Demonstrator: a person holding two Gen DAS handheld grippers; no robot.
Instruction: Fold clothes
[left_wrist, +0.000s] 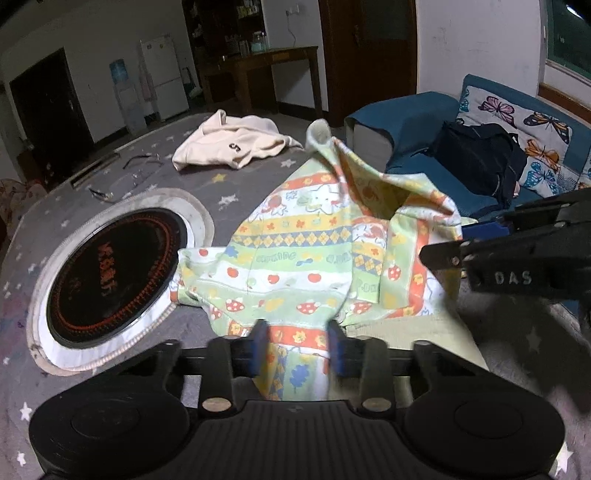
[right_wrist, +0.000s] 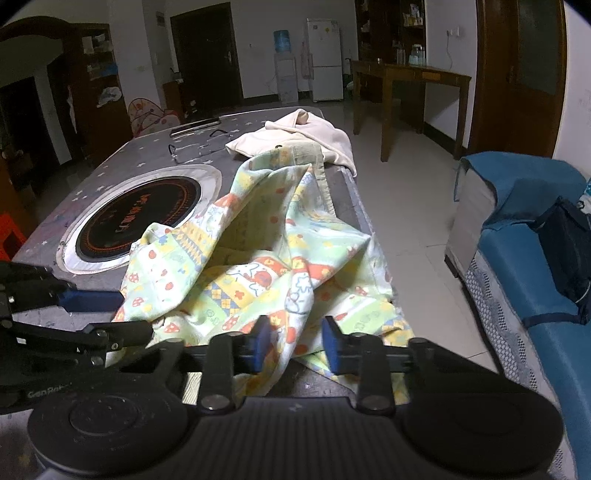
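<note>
**Asker:** Two grippers are in play — what is each one doing?

**Describer:** Both have pinched the near edge of the same garment. The left gripper (left_wrist: 297, 345) has its blue pads closed narrowly on a bunched strip of the patterned garment (left_wrist: 303, 243), and the right gripper (right_wrist: 293, 341) grips another bunch of that edge just beside it. Neither stands wide; cloth fills the gap between the pads in both wrist views.

**Asker:** Which step of folding is this?

**Describer:** It looks like the pick-up before the first fold. The cloth is still heaped and creased, so nothing appears folded yet. The next move probably calls for lifting and drawing the two held points apart to spread the cloth flat, keeping both grips firm so that the thin fabric does not slip out.

**Asker:** What does the garment look like, and where is it?

**Describer:** It is light, soft cotton, pale green with orange and yellow bands and small cartoon prints. It lies crumpled on a grey star-printed table (left_wrist: 229, 184), just beside a round black hob (left_wrist: 114, 273), with one side drooping over the table's edge. A cream garment (left_wrist: 232, 142) lies well apart at the far end.
</note>
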